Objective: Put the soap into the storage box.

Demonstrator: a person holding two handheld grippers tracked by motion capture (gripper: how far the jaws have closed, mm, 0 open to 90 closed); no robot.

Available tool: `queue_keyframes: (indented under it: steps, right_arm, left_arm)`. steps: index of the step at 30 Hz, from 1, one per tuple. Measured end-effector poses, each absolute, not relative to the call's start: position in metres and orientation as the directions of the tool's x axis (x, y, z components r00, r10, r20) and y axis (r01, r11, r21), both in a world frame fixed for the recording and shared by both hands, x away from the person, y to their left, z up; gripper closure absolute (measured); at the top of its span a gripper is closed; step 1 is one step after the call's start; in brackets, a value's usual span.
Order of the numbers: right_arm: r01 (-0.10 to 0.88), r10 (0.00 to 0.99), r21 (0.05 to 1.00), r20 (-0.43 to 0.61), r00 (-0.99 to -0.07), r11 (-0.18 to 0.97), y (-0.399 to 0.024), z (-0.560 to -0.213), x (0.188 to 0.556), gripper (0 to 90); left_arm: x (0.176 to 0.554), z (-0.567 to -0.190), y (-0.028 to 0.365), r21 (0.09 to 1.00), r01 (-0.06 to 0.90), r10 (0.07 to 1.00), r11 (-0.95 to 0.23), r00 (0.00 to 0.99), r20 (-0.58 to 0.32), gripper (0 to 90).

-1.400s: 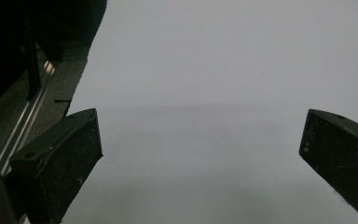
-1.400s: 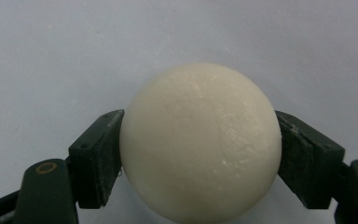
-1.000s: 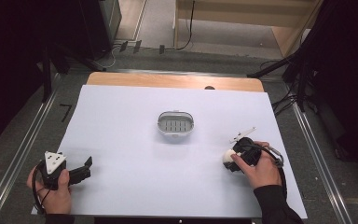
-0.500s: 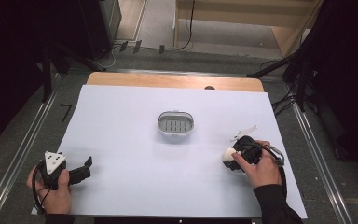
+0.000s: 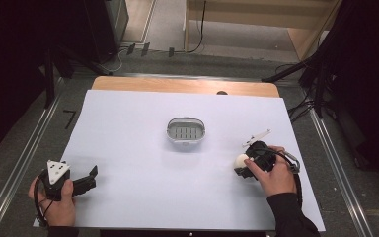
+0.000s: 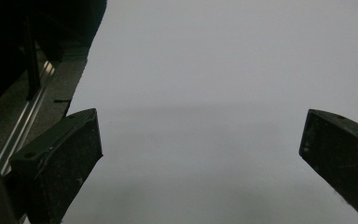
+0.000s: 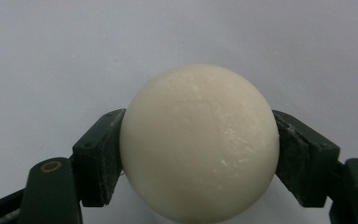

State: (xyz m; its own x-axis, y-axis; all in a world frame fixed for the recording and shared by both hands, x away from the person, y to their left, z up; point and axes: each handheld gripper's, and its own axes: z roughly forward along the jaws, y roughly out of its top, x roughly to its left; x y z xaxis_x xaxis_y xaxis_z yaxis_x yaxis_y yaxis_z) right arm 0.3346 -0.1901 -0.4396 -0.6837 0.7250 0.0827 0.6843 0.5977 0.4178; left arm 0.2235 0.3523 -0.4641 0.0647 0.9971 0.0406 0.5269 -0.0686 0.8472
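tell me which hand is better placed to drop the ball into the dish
Right: the right gripper already clamps the cream ball near the dish; the left gripper is open, far off.

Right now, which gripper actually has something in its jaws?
The right gripper: its jaws press on both sides of a cream-white ball. The left gripper has its jaws spread wide, with nothing but the white table cover between them.

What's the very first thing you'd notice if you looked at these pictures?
A smooth cream-white ball pinched between the black jaws of the right gripper, low over the white table sheet near its right side. Next, the small oval grey dish sitting alone mid-sheet, and the left gripper open at the near left corner.
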Motion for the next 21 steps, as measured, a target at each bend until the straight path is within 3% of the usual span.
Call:
queue_keyframes:
  steps: [21]
  right_arm:
    - [0.649,0.691,0.421,0.070,-0.719,0.633,-0.163,-0.426,0.346,25.1]
  left_arm:
    - [0.224,-0.464,0.352,0.846,0.529,0.997,-0.073,0.067,0.044,0.0]
